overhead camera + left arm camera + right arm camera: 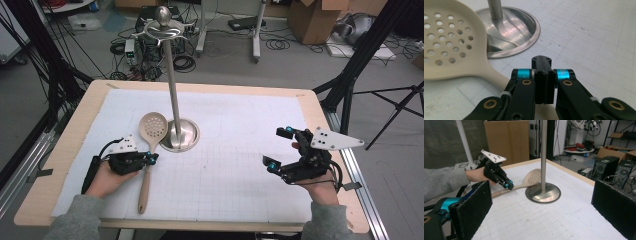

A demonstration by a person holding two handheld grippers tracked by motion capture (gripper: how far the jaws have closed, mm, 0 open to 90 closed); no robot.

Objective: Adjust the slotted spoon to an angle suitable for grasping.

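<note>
High view: slotted spoon (151, 143) flat on desk (235, 195), bowl touching the stand (176, 131) base. Left claw (151, 159) pressed together over its handle; right claw (280, 150) apart, well right of stand.

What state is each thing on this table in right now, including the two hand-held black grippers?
Beige perforated wooden-handled spoon: lying flat, bowl against the stand's base, handle under the left gripper.
Silver metal stand with hooks on top: upright, hooks bare.
Left gripper: jaws shut, tips over the handle.
Right gripper: jaws wide open, holding nothing.
</note>
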